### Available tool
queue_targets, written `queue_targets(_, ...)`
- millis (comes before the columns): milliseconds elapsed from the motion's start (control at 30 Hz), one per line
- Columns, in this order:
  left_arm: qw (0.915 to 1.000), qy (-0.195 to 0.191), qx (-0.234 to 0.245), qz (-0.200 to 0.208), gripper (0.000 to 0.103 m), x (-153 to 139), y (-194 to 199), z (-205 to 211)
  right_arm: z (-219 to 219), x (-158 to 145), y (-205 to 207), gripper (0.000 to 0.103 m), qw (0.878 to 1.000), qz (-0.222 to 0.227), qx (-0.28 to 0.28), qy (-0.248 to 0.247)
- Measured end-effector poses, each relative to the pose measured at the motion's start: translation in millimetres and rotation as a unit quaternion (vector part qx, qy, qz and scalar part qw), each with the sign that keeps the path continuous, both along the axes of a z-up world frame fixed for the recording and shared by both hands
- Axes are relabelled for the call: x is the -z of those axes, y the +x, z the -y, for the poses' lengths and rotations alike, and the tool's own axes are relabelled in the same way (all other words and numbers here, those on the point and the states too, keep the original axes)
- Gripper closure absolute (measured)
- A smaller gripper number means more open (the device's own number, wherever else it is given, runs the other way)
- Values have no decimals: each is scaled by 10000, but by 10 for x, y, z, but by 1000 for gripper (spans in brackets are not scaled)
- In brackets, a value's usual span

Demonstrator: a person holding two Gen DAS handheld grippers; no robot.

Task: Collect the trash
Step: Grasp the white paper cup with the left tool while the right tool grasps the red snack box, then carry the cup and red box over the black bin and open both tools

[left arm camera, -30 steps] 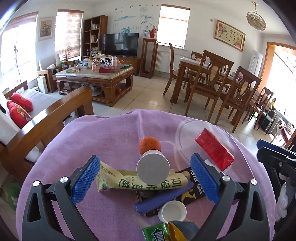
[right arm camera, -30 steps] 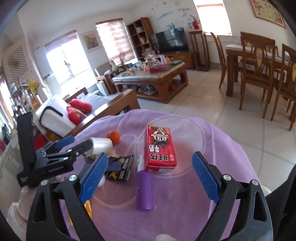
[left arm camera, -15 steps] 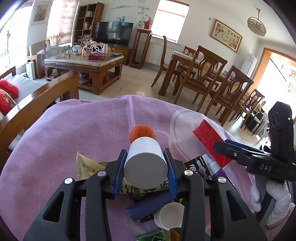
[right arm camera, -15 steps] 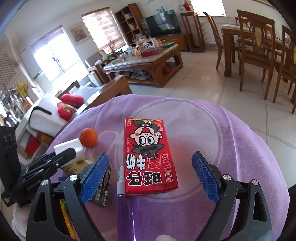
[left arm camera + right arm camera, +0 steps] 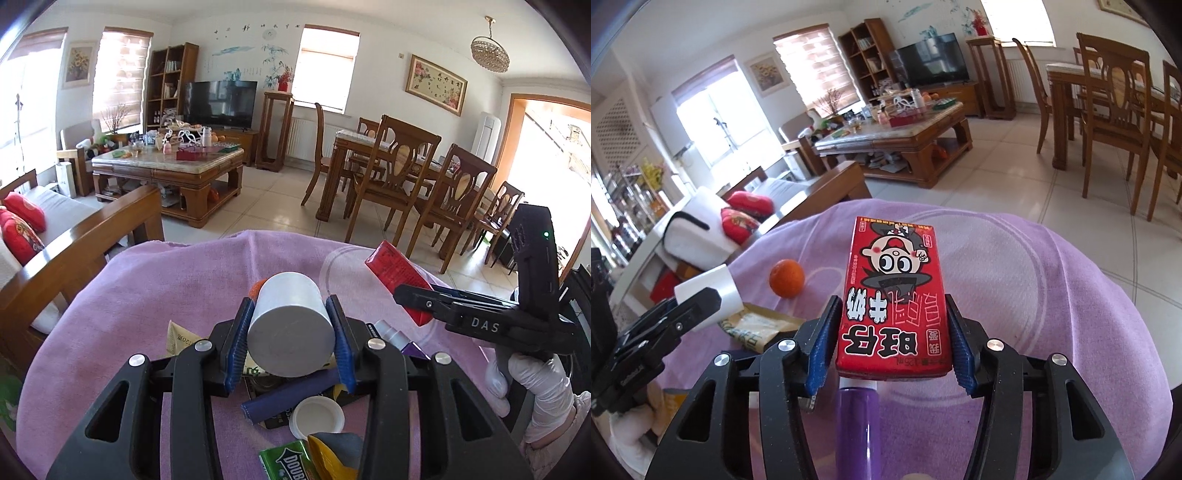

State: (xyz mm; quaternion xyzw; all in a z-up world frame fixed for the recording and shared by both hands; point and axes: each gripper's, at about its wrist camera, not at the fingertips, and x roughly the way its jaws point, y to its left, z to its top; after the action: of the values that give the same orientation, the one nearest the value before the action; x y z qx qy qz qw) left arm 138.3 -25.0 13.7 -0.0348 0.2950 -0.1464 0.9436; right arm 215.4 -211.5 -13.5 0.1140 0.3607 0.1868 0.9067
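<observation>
My left gripper (image 5: 290, 345) is shut on a white paper cup (image 5: 288, 328), held bottom toward the camera above a heap of trash on the purple cloth (image 5: 147, 295). My right gripper (image 5: 892, 343) is shut on a red milk carton (image 5: 894, 295) with a cartoon face, lifted off the cloth. The carton (image 5: 400, 284) and the right gripper (image 5: 413, 295) show at the right of the left wrist view. The left gripper with the cup (image 5: 709, 295) shows at the left of the right wrist view.
On the cloth lie an orange (image 5: 786, 277), a yellow wrapper (image 5: 757, 326), a purple spray bottle (image 5: 857, 424), a dark blue tube (image 5: 291, 397), a white lid (image 5: 316, 413) and a green gum pack (image 5: 284, 461). A wooden sofa (image 5: 74, 254) stands left, dining chairs (image 5: 391, 184) beyond.
Both grippers have closed: the left on the white cup, the right on the red carton. Both objects have been lifted off the cloth.
</observation>
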Motion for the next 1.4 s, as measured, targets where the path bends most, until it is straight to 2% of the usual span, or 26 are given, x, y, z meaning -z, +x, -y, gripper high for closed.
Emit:
queue_targets(100, 9999, -83, -21, 136, 63, -95, -132, -6, 106, -180, -128, 49, 9989, 431, 91, 128)
queue_targets(267, 9995, -38, 72, 306, 63, -247, -372, 81, 319, -549, -368, 49, 9947, 880, 159, 509)
queue_targets(433, 9983, -17, 287, 507, 63, -444, -577, 325, 522, -965, -886, 49, 9898, 1288, -4, 614)
queue_targets(600, 9957, -54, 685, 622, 63, -555, -731, 785, 1054, -1109, -1489, 49, 9875, 1463, 242, 527)
queue_targets(767, 9911, -205, 1174, 594, 63, -551, -862, 1361, 1833, -1019, -2087, 49, 9834, 1543, 864, 396)
queue_targets(1067, 9789, -283, 1995, 353, 63, -365, -1049, 2443, 3251, -562, -2869, 49, 9701, 1376, 1923, 544)
queue_targets(1233, 9717, -235, 2345, 138, 63, -195, -1094, 2926, 3757, -285, -3143, 49, 9638, 1245, 2259, 674)
queue_targets(1400, 9659, -122, 2587, -49, 63, 0, -1148, 3302, 4083, -42, -3341, 49, 9585, 1148, 2483, 806)
